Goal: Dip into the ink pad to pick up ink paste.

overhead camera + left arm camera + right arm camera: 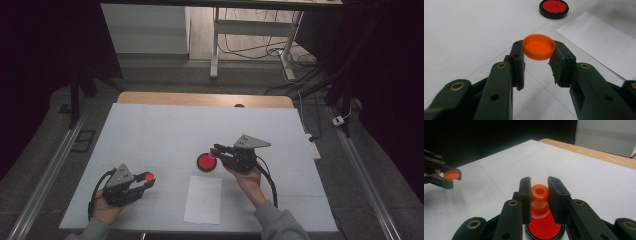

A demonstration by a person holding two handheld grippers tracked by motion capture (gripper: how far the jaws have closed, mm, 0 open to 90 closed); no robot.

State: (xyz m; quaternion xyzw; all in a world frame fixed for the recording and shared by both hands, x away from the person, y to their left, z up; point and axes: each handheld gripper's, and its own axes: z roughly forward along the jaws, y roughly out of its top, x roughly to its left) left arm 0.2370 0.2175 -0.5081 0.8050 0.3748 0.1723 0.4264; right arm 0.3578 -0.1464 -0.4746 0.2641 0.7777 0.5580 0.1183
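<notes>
My left gripper (148, 178) is shut on a round orange cap (149, 175) near the table's front left. In the left gripper view the cap (539, 46) sits pinched between the two fingertips, hollow side up. My right gripper (216, 150) is shut on a small orange bottle (540, 194) with an open mouth. It holds the bottle just above a black dish with a red inside (206, 162). The dish (544, 228) lies right under the jaws in the right gripper view, where the left gripper (451, 177) and its cap (451, 174) show at far left.
A white sheet of paper (203, 199) lies on the table's white cover (160, 130) near the front edge, between the hands. A wooden edge (200, 98) runs along the far side. Desk legs and cables (250, 47) stand on the floor beyond.
</notes>
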